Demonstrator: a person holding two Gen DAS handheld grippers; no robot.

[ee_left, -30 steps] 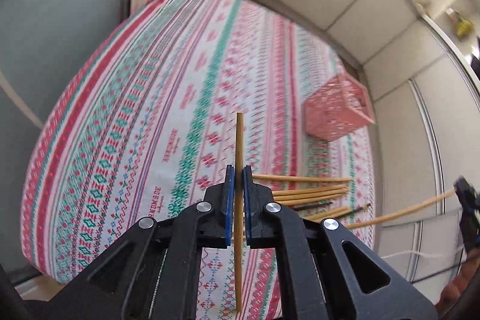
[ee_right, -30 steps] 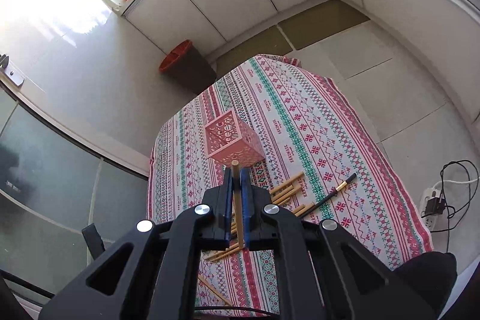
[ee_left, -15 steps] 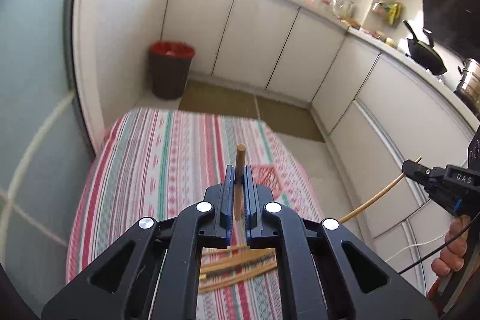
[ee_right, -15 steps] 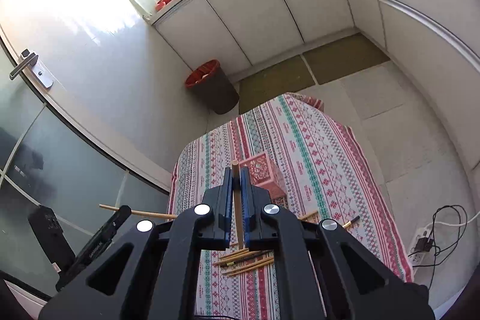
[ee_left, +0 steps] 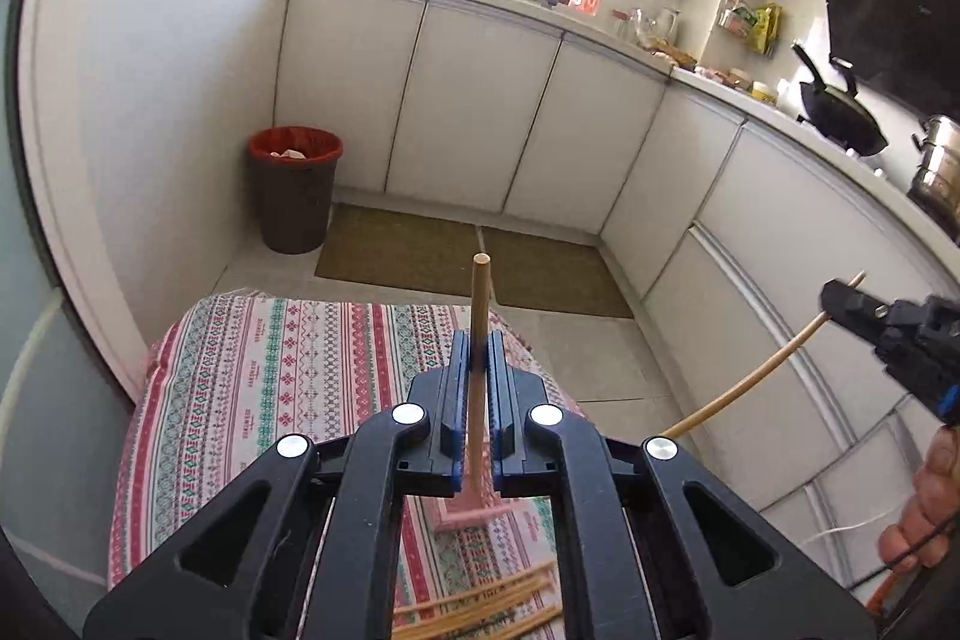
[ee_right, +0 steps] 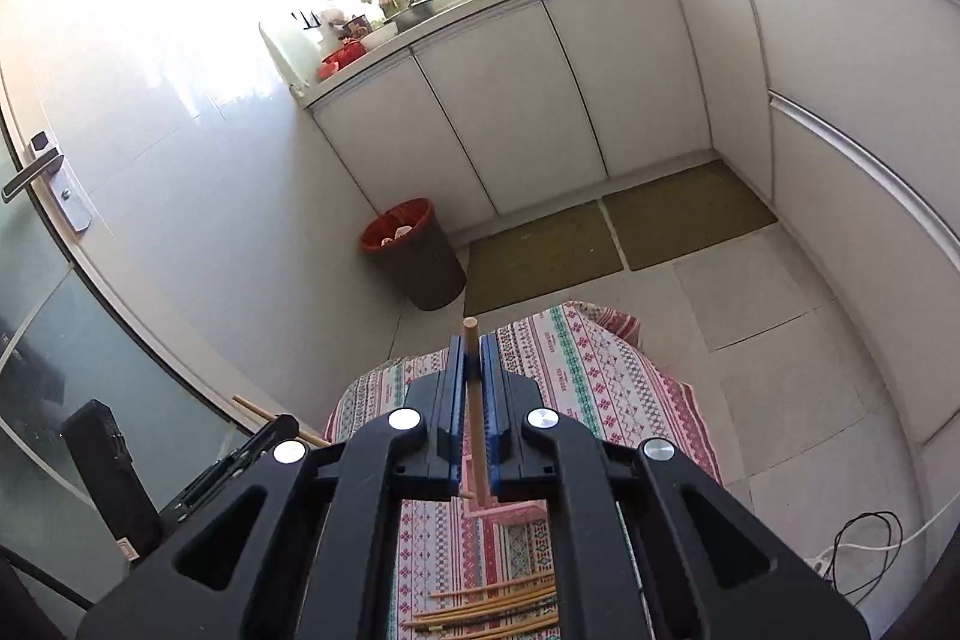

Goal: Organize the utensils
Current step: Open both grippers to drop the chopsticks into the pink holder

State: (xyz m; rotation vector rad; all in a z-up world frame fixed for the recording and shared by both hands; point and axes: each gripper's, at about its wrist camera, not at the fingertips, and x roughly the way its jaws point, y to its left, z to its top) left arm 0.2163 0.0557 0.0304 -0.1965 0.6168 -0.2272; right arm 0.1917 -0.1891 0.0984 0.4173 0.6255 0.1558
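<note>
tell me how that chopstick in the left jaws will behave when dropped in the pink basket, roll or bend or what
The chopstick looks like thin rigid wood, so it probably stays straight rather than flexing. Its end is round, so on the tablecloth it would likely roll. It seems light, pinched in the left gripper near its top with the long lower part hanging unsupported, so it may pivot if bumped.

- Left wrist view: sits behind the left gripper, high above the desk, tilted down toward the far cabinets.
- Right wrist view: behind the right gripper, similarly high, angled down from further right.
- Shared: patterned desk, loose chopsticks, red-rimmed bin, floor mats, cabinets.
</note>
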